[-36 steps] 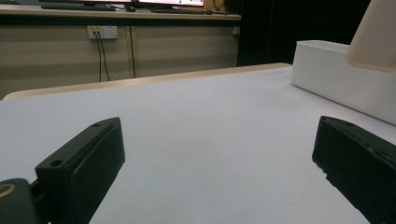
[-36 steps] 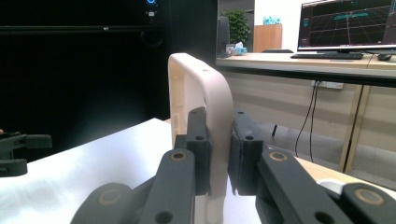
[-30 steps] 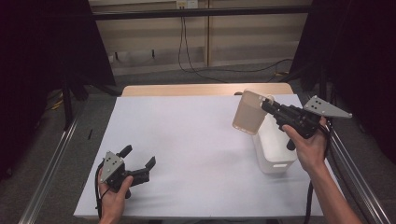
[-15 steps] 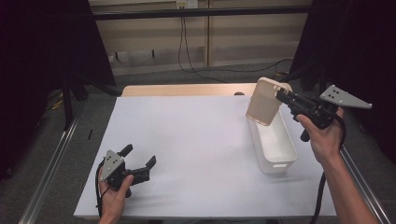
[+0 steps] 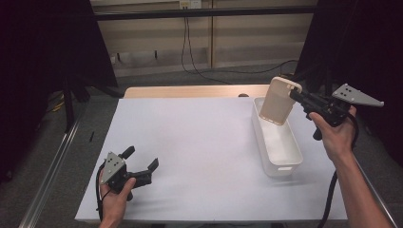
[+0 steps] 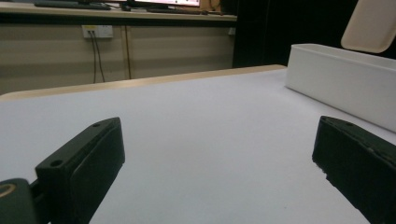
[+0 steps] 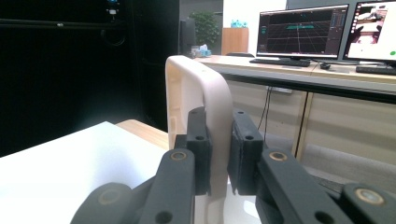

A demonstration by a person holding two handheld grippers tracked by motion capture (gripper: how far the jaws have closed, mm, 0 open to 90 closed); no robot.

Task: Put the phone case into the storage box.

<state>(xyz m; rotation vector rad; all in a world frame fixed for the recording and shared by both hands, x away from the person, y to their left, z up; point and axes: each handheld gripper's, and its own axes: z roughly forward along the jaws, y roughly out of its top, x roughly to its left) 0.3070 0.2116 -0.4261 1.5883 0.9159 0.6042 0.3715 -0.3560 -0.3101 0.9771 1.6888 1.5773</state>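
My right gripper (image 5: pixel 300 98) clamps the rim of a cream rectangular plastic lid (image 5: pixel 280 100), tilted above the far end of the long white plastic bin (image 5: pixel 280 152); my left gripper (image 5: pixel 141 165) rests released, well apart.

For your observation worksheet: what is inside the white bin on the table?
The white bin looks empty: its pale floor shows bare. The beige lid, clamped in the right gripper, hangs tilted above the far end and covers part of the inside there.
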